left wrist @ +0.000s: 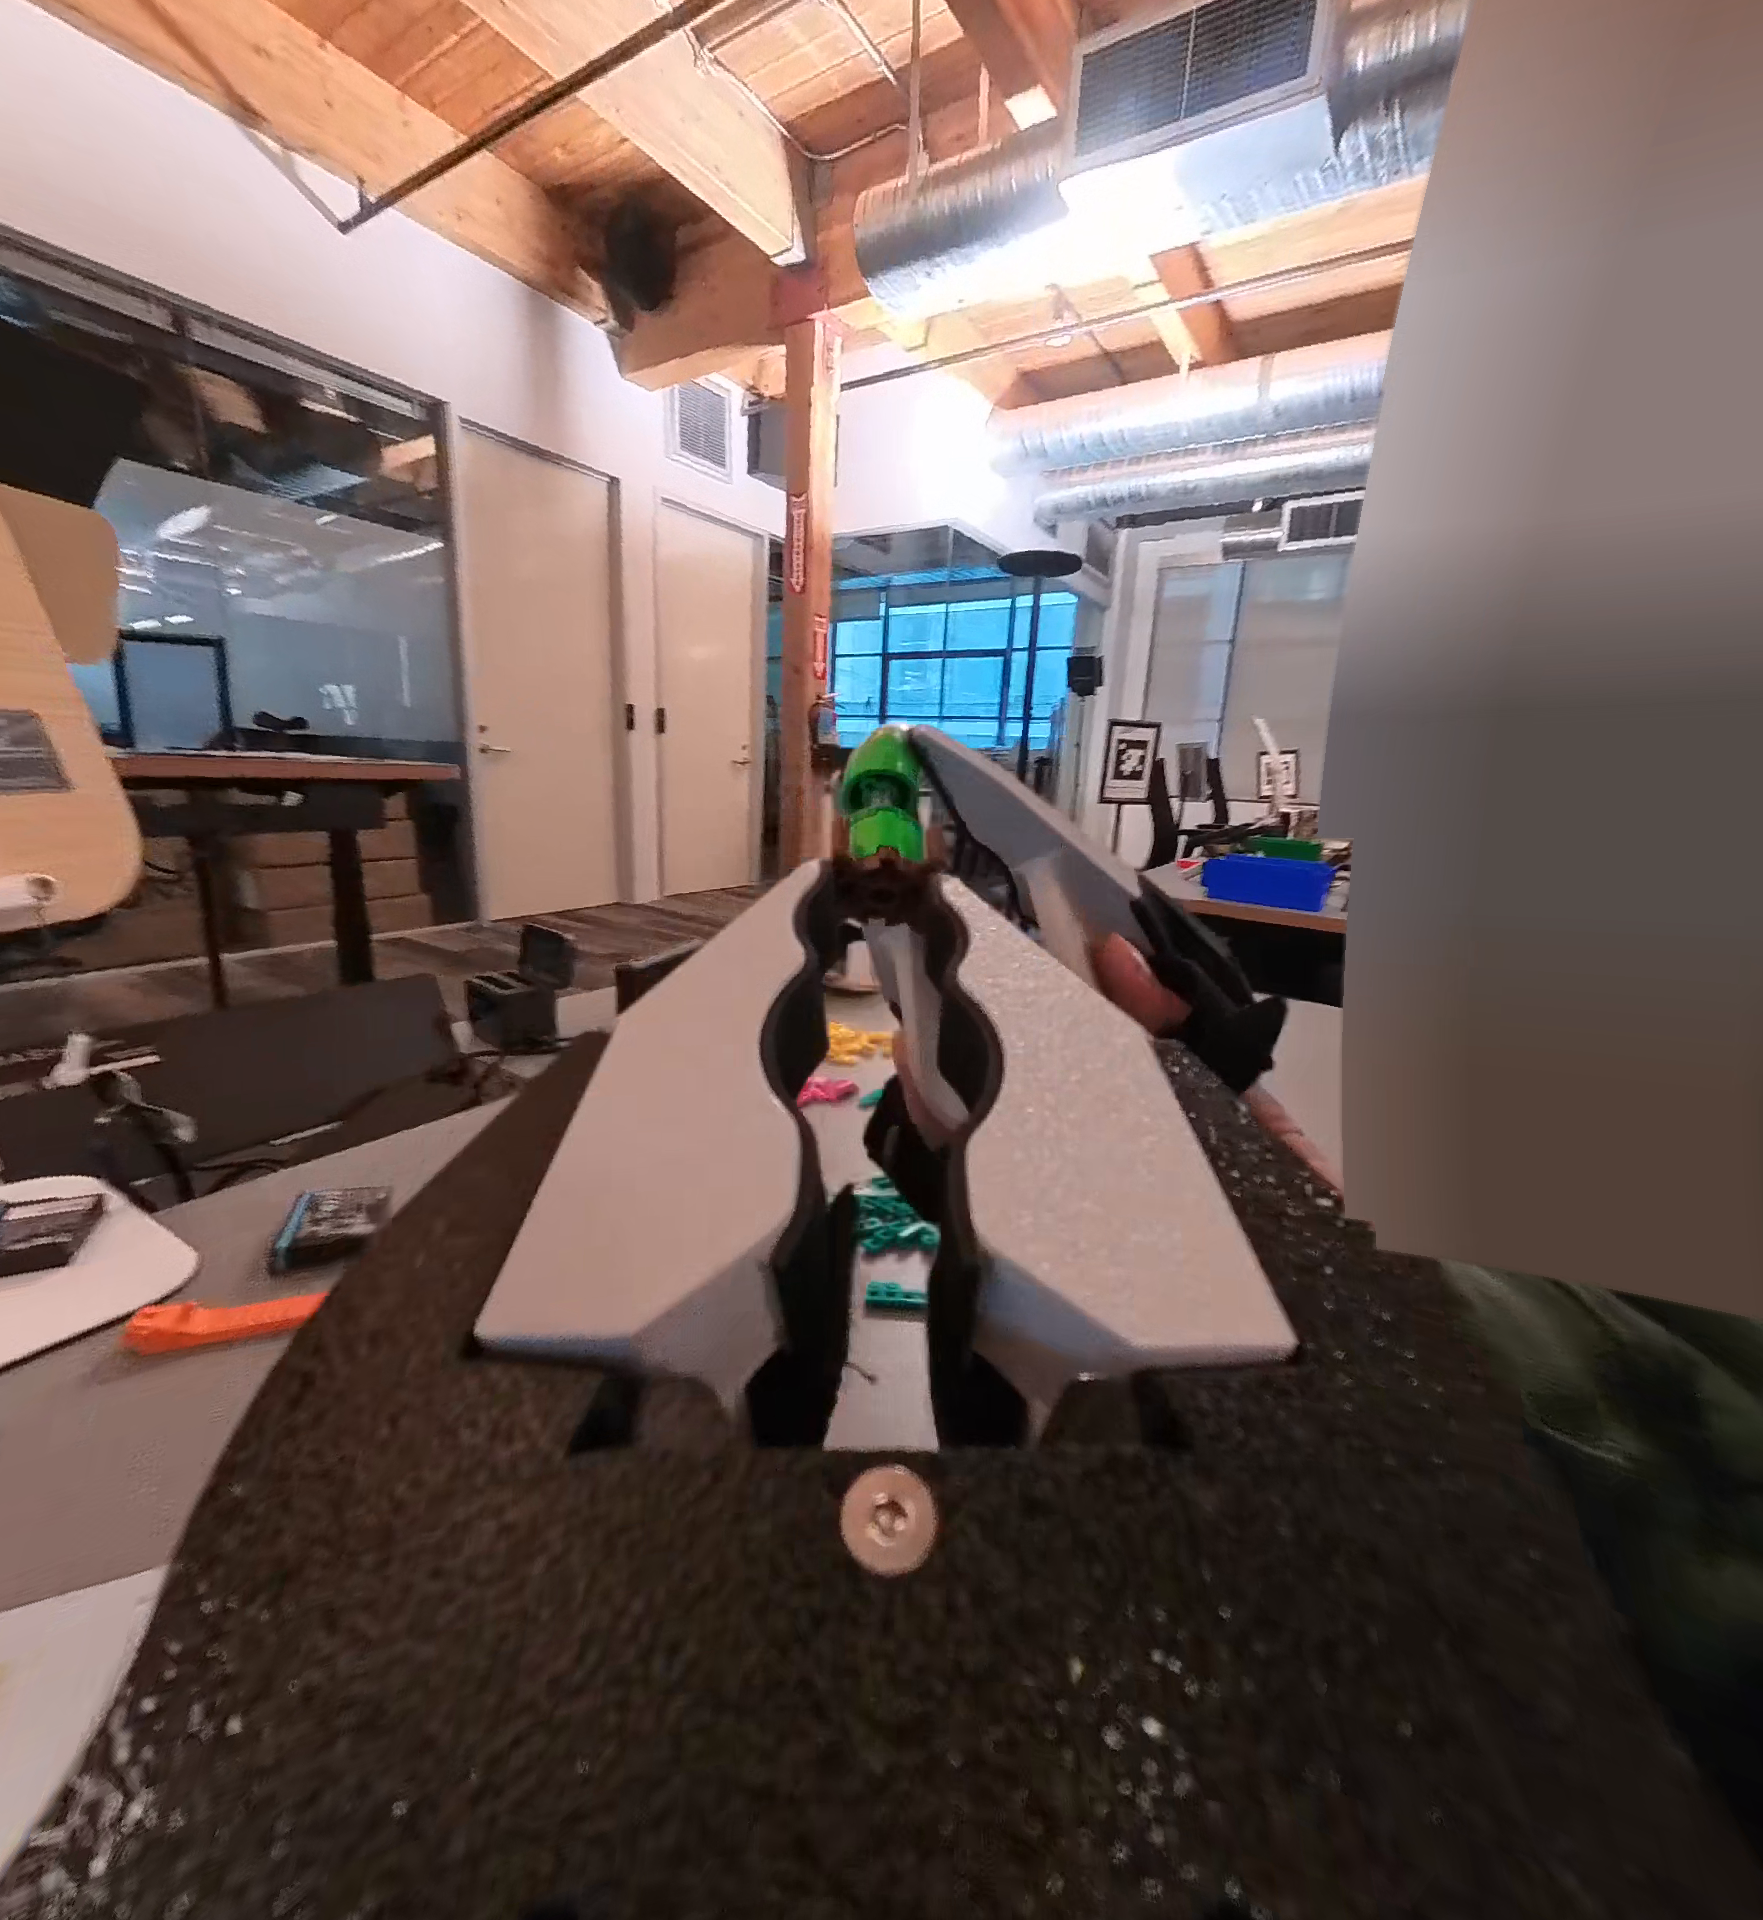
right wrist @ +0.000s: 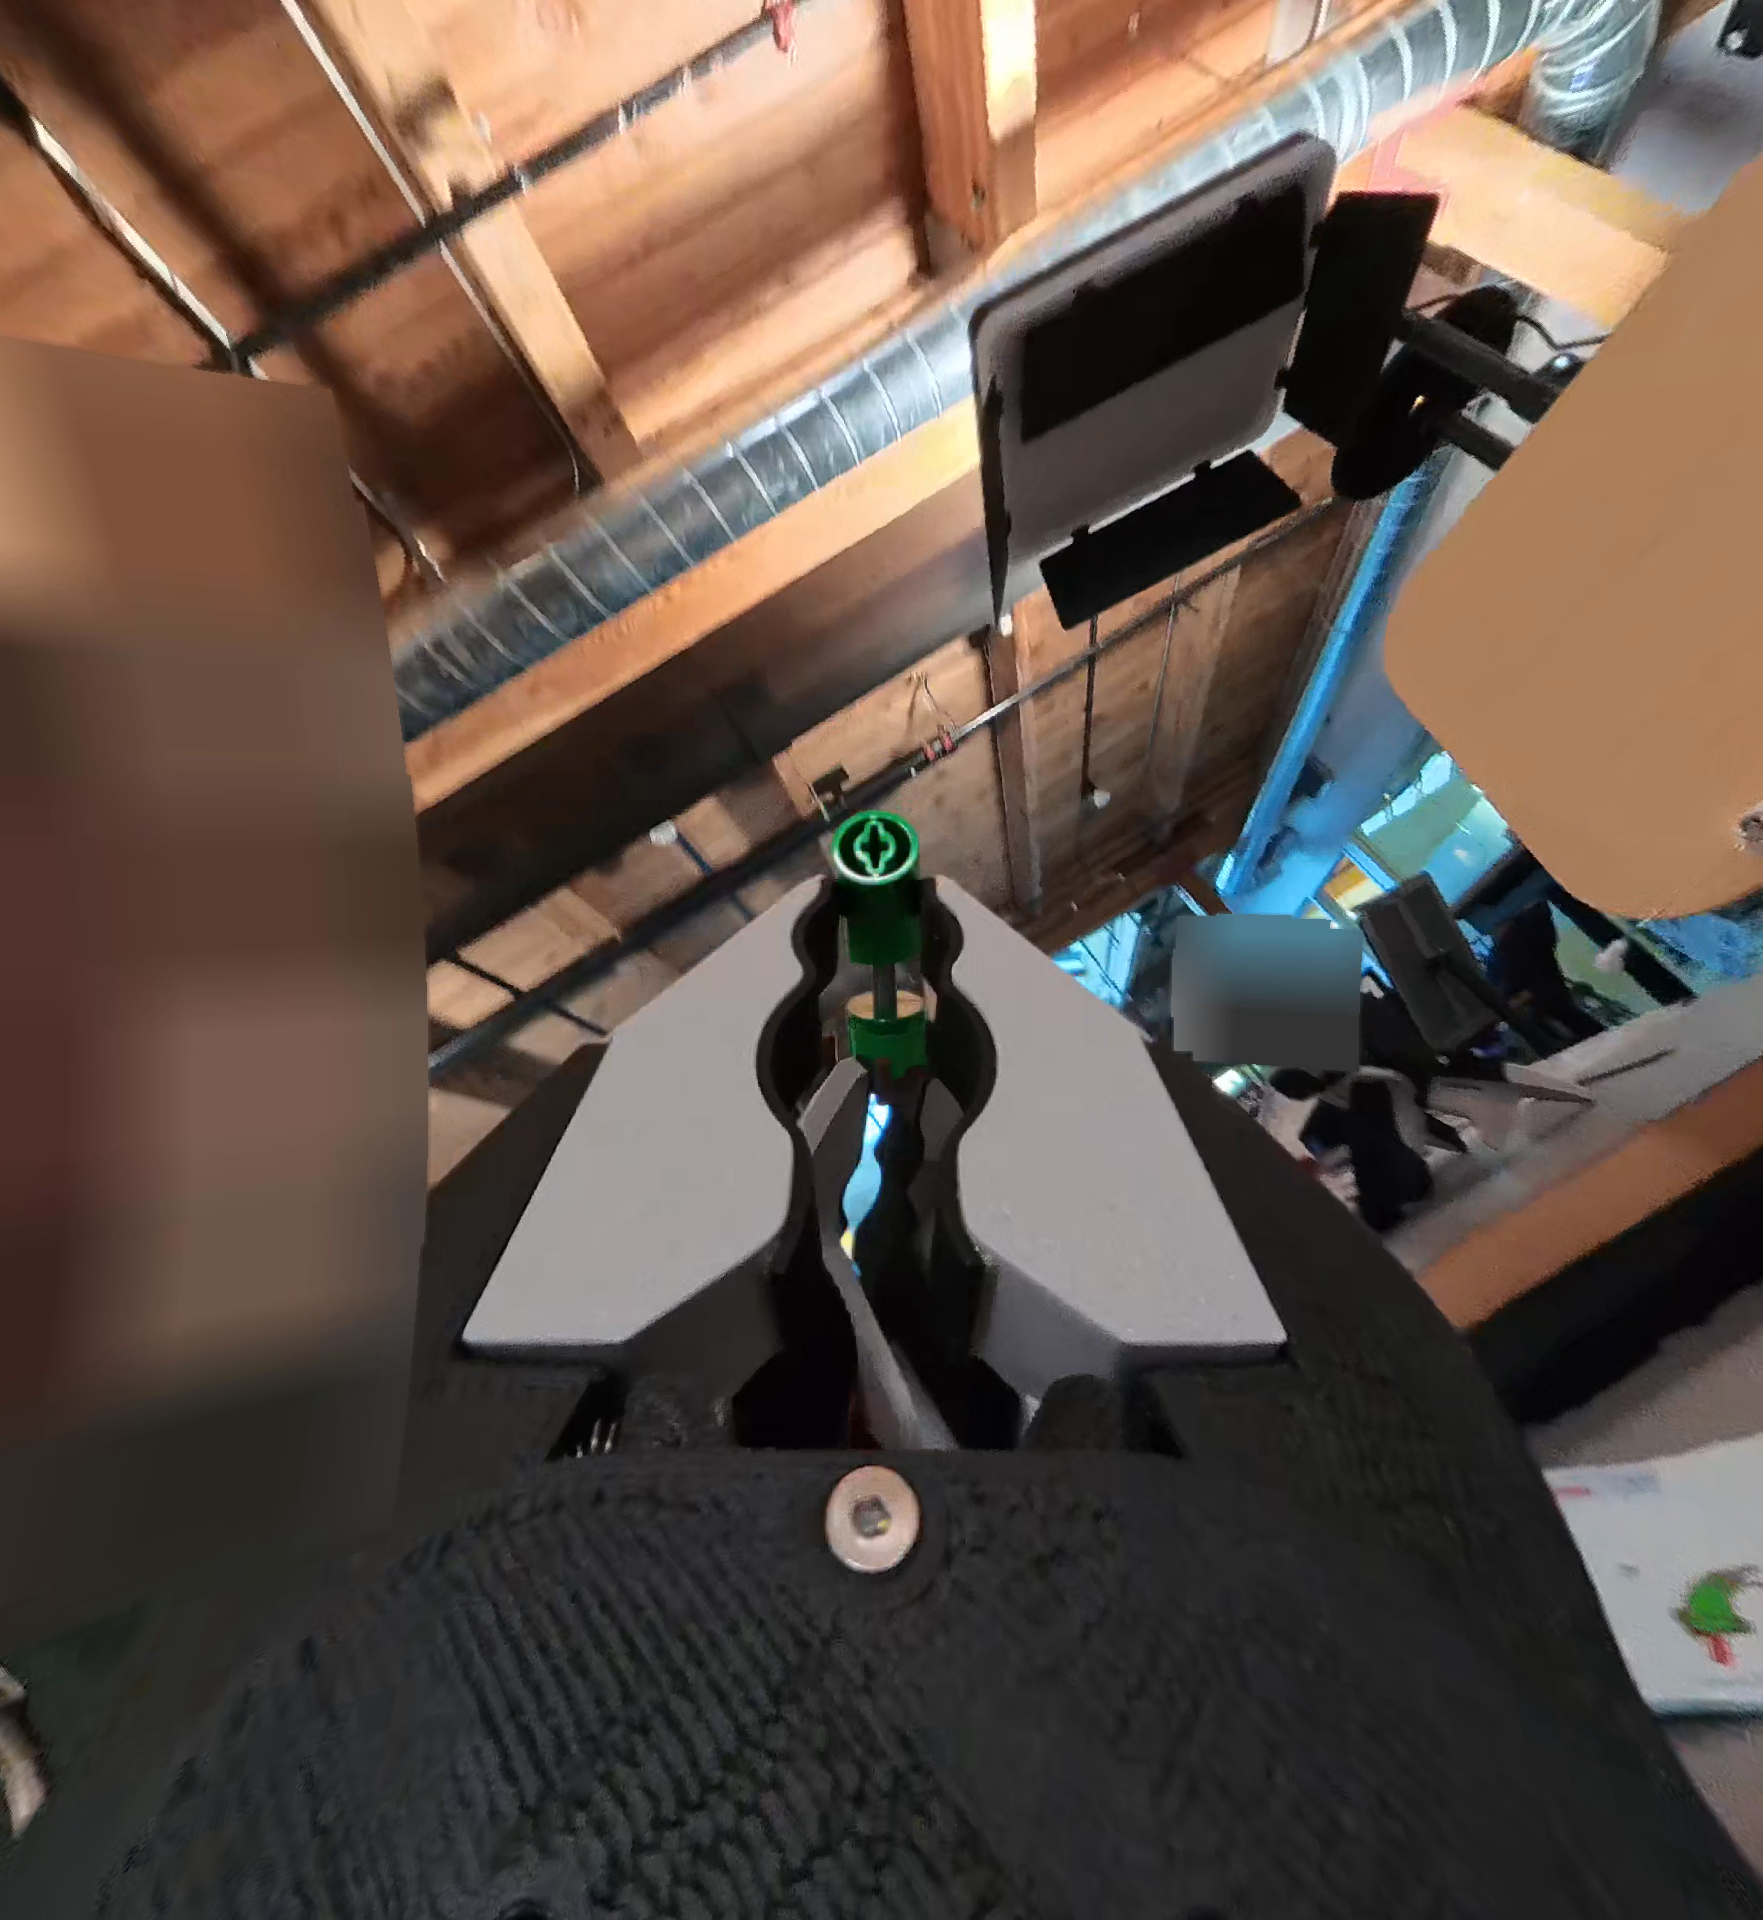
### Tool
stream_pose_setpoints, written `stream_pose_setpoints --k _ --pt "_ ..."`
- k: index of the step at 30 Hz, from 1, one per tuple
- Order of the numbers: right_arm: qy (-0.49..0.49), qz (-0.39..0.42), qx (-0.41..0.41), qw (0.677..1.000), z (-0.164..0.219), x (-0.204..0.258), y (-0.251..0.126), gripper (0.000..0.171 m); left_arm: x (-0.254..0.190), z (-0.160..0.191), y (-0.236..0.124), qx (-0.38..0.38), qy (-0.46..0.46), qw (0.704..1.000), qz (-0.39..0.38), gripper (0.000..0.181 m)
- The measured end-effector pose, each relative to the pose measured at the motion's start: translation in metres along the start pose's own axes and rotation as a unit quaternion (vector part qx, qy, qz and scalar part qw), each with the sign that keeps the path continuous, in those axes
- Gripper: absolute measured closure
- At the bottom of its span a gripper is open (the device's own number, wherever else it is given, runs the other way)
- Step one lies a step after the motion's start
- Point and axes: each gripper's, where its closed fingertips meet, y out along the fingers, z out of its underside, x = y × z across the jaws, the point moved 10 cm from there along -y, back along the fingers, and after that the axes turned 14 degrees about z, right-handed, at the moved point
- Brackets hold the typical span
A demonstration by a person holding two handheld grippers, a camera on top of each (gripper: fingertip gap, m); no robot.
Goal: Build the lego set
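Observation:
In the left wrist view my left gripper point(left wrist: 882, 883) is shut on a small Lego assembly point(left wrist: 882, 816), with a brown piece between its tips and a bright green round piece sticking out above. My right gripper's grey fingers point(left wrist: 1002, 831) come in from the right and touch the top of the green piece. In the right wrist view my right gripper point(right wrist: 875, 899) is shut on the green round piece point(right wrist: 873, 852). A thin axle and a second green piece point(right wrist: 887, 1034) run down from it. Both grippers are held up above the table.
Loose yellow point(left wrist: 856, 1039), pink point(left wrist: 825, 1091) and teal point(left wrist: 892, 1226) Lego pieces lie on the grey table beneath. An orange brick separator point(left wrist: 222, 1325) and small black boxes point(left wrist: 331, 1226) lie at left. An instruction booklet point(right wrist: 1708, 1590) lies at lower right. A blue bin point(left wrist: 1266, 878) sits on a far desk.

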Motion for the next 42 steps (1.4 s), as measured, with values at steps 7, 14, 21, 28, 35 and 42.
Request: stream_pose_setpoints --k 7,14,21,28,35,42 --pt "-0.090 -0.002 0.076 0.993 -0.012 0.003 -0.002 0.157 0.006 0.007 -0.005 -0.034 -0.062 0.997 0.043 0.168" --pt "-0.078 0.015 0.103 0.991 -0.013 0.002 -0.003 0.157 0.002 0.011 -0.005 -0.018 0.000 1.000 0.009 0.168" --pt "-0.081 0.024 0.132 0.988 -0.017 0.000 -0.007 0.157 0.004 0.015 -0.006 -0.017 -0.007 1.000 0.015 0.168" --pt "-0.099 0.029 0.157 0.982 -0.018 0.001 -0.007 0.157 0.004 0.017 -0.007 -0.021 -0.001 1.000 0.017 0.168" --pt "-0.109 0.045 0.172 0.978 -0.021 0.000 -0.007 0.157 0.005 0.021 -0.008 -0.016 0.006 1.000 0.012 0.168" --pt "-0.168 0.058 0.175 0.968 -0.026 -0.007 -0.006 0.155 0.009 0.024 -0.009 -0.037 -0.035 0.999 0.011 0.168"
